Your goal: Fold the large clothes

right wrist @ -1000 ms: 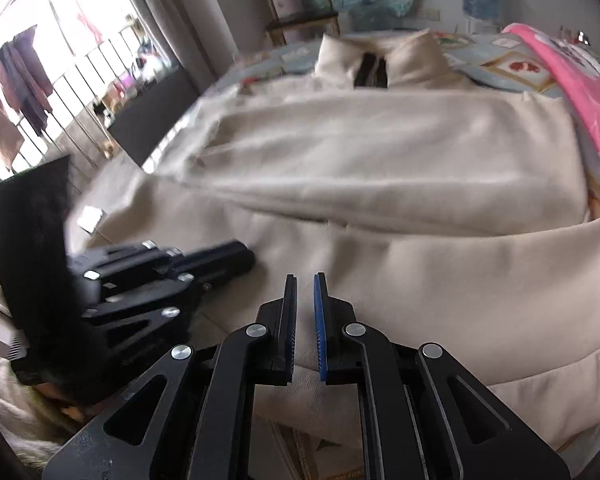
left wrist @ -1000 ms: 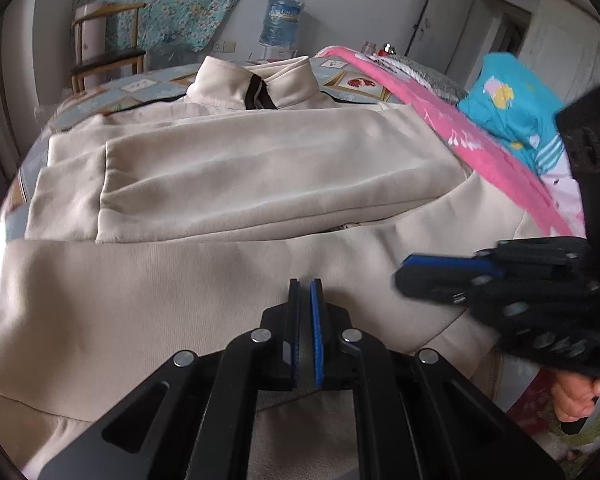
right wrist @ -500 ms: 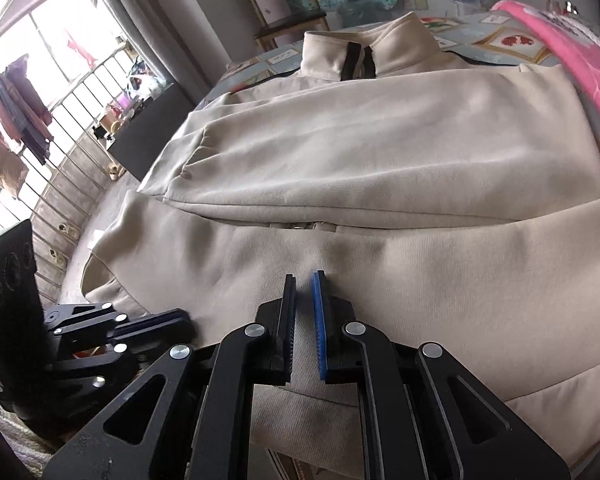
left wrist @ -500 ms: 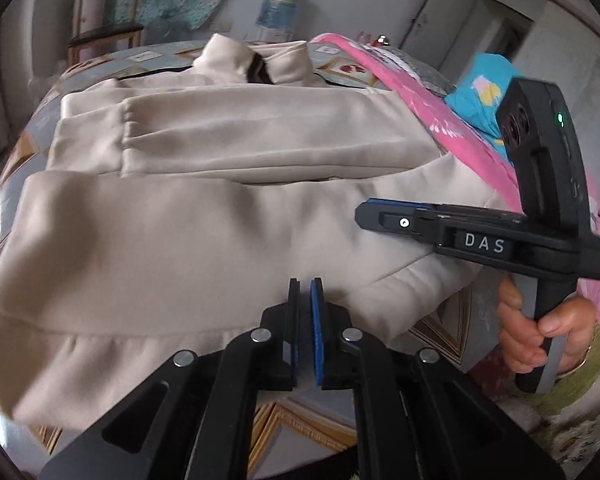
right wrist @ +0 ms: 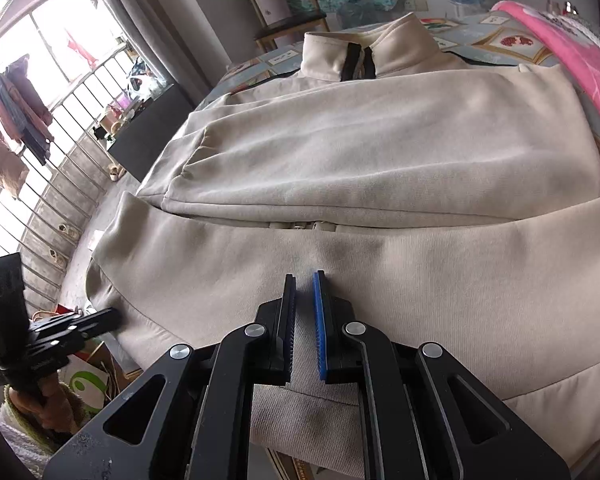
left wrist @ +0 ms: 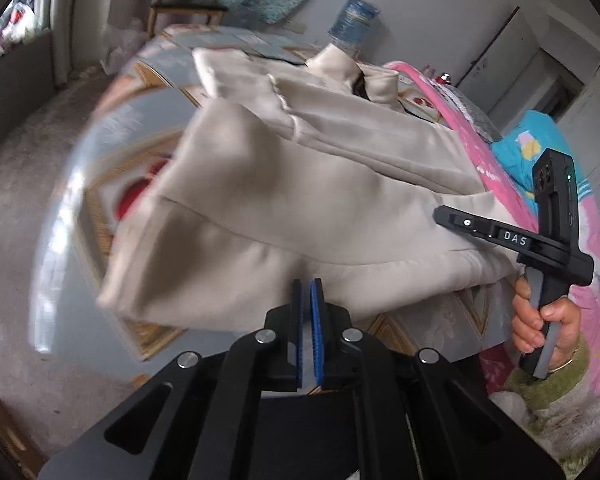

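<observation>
Left gripper (left wrist: 307, 304) has swung leftward, pressed together, empty; right gripper (right wrist: 303, 304) pinches cream fleece jacket (right wrist: 380, 152)'s near hem. We judge sleeves folded, body fold remaining.

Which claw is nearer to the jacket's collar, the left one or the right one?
Neither clearly. Both claws are at the beige jacket's near hem, far from the collar: the right claw mid-hem, the left claw toward the hem's left corner.

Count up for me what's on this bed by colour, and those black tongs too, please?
Beige: 1, the jacket
Pink: 1, the blanket
Turquoise: 1, the cloth beyond the blanket
Black tongs: 2, the left tongs and the right tongs, both shut
Total: 5
</observation>
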{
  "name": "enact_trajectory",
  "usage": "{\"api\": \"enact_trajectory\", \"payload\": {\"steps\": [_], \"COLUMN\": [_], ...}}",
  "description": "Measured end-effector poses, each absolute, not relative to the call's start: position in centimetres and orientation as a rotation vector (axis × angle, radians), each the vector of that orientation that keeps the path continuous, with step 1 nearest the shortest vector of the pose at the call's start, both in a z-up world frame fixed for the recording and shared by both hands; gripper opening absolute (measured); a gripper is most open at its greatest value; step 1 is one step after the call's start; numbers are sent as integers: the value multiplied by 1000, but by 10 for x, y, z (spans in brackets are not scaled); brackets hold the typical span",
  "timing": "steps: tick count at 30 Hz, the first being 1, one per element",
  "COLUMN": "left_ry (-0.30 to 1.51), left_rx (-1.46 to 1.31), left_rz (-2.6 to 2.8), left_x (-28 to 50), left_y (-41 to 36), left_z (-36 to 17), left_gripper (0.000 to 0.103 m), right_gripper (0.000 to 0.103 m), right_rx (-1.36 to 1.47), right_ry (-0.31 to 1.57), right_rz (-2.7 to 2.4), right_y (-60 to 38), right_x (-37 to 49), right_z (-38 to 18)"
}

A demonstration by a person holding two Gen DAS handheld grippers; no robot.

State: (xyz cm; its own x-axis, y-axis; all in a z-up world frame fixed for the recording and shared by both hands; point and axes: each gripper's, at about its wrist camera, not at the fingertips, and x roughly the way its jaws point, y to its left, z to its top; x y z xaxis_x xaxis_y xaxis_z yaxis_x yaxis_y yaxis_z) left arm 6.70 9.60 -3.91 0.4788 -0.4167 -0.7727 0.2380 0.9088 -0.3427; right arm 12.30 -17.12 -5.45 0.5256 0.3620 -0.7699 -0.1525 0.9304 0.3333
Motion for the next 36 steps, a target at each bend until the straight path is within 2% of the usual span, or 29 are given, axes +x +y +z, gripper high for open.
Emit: {"api": "enact_trajectory", "payload": {"steps": [5,10,15,20,26,29,33,34,36], "left_ry": [918,988,957,888,858,901,869,852,836], "left_rx": [-184,-113,-213,-210,-198,-220,-198,-153,-175], "left_rz": [-420,-215,-193,-233,-261,-188,-99,-31,-27], "left_x": [63,78,69,71,118,136,131,129,126], "left_y": [101,123,163,148,112,128,142,143,149], "left_z": [-17,-41,-33,-17,-20,-42,-33,-30,-23], "left_gripper": [6,6,6,7,7,6,6,10,10], "right_gripper": [8,8,8,8,8,8,8,8,8], "right_rx": [252,249,251,267,255,253,258,262,271], "right_ry": [971,971,976,975,973,974,975,976,977], "right_rz": [320,320,328,336,326,325,329,329,333], "right_y": [-173,-174,-175,-177,-174,-173,-174,-175,-176], "right_x": [123,122,123,124,122,122,123,123,123], "right_z": [-55,-55,-55,-56,-55,-55,-55,-55,-55]}}
